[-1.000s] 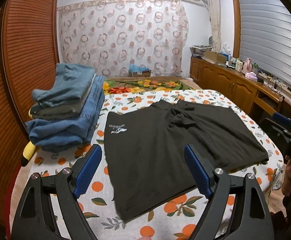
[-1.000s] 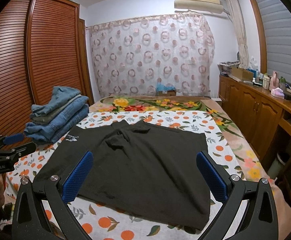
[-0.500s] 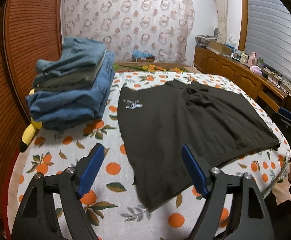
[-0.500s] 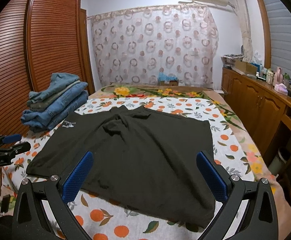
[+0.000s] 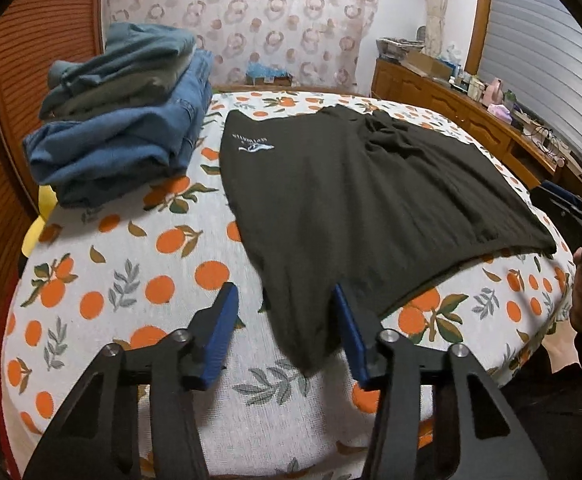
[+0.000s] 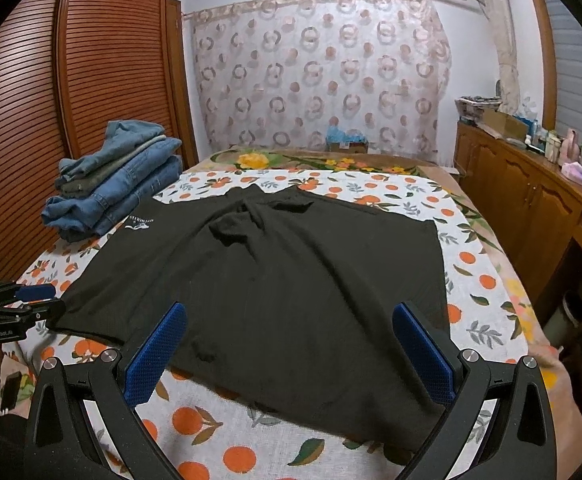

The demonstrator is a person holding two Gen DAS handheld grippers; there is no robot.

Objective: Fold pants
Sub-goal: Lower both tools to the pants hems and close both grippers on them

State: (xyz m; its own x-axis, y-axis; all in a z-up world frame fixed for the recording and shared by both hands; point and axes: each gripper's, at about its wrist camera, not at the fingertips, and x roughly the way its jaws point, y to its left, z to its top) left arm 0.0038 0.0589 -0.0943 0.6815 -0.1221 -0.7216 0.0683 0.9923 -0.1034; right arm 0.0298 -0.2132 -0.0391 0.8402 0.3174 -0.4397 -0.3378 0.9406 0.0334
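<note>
Bedroom: bed under an orange-print sheet (image 5: 139,248), louvred wardrobe doors at left, ring-patterned curtain behind, wooden cabinets along the right edge.

Item: black pants (image 5: 355,200), spread flat across the middle of the sheet, white logo toward the upper left of the garment. Beside it, upper left of frame: stack of folded jeans (image 5: 131,132).

Left gripper (image 5: 283,320): my jaws are closing around the nearest black corner, which lies between the blue pads (image 5: 219,332); neither pad presses the cloth yet.

Right gripper (image 6: 291,352): jaws spread wide over the near hem, holding nothing.

Handling note: I judge the pinch should take the corner well inside the hem, both layers at once, and leave the sheet underneath free; then match it with the right side before lifting.

Not made out: whether the corner is one layer or two; the bunched fabric near the far edge; the near right corner, cut off behind my right finger; logo lettering unreadable.
</note>
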